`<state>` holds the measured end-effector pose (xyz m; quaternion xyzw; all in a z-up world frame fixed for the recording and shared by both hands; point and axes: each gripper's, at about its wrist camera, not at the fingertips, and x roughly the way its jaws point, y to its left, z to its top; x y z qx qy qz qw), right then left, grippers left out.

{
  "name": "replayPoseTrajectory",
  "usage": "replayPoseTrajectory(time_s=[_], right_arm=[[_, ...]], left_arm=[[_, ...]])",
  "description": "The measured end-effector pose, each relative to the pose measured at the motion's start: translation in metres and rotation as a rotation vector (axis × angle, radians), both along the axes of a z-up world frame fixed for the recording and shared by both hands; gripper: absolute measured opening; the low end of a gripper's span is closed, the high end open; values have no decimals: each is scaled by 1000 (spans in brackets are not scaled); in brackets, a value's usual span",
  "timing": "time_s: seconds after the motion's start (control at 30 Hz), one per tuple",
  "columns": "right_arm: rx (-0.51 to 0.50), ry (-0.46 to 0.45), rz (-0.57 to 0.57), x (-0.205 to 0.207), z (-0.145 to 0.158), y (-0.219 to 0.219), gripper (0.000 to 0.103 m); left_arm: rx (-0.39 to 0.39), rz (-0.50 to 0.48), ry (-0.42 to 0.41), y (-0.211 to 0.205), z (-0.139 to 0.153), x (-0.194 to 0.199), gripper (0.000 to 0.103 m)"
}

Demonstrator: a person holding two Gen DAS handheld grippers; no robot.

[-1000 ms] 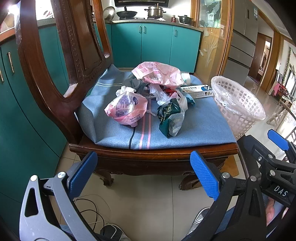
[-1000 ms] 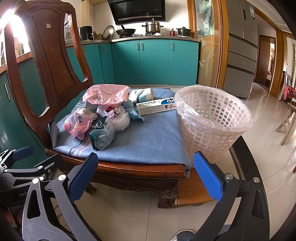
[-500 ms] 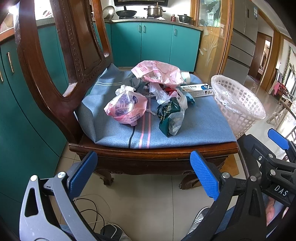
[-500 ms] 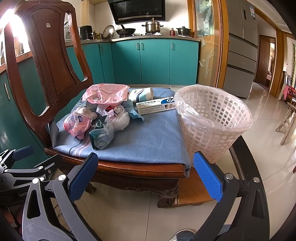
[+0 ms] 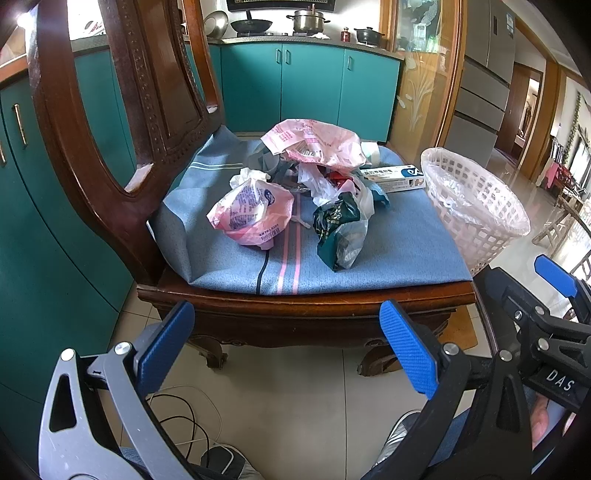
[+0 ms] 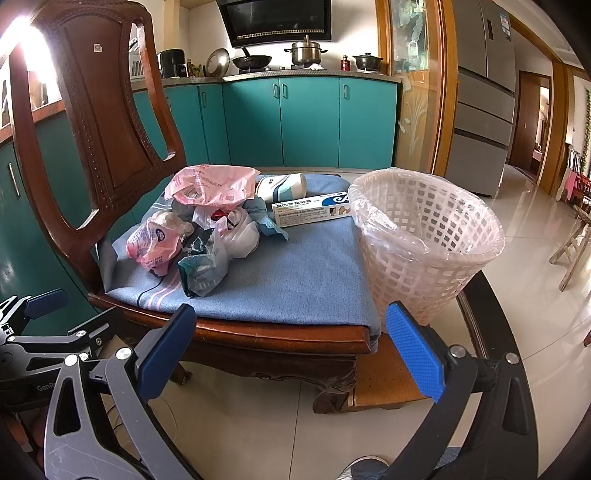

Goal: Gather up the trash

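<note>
The setting is a home kitchen opening onto a living area. Teal base cabinets [image 6: 280,122] run along the back wall under a countertop carrying a steel stockpot [image 6: 305,52], a black wok [image 6: 252,61] and a dark lidded pot [image 6: 366,61]. A black range hood [image 6: 274,19] is mounted above the cooking area. A tall multi-door refrigerator [image 6: 482,96] stands to the right, beside a wood-framed doorway [image 6: 532,122]. The floor is glossy tile [image 6: 535,258]. A carved wooden chair [image 6: 99,122] with a blue seat cloth [image 6: 295,273] occupies the foreground.
</note>
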<state>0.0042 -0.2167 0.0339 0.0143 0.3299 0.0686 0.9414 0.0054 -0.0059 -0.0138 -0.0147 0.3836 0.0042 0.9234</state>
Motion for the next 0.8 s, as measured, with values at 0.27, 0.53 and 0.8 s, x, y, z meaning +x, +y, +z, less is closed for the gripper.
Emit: replayPoseTrajectory(time_s=[0.27, 0.53, 0.8], right_arm=[[0, 1, 1, 0, 0, 0, 100], [-1, 3, 0, 0, 0, 0, 100], [9, 67, 53, 20, -11, 12, 100]], left_arm=[[1, -2, 0, -1, 1, -1, 100], [-8, 12, -4, 3, 2, -1, 100], [-62, 68, -34, 26, 11, -2, 100]])
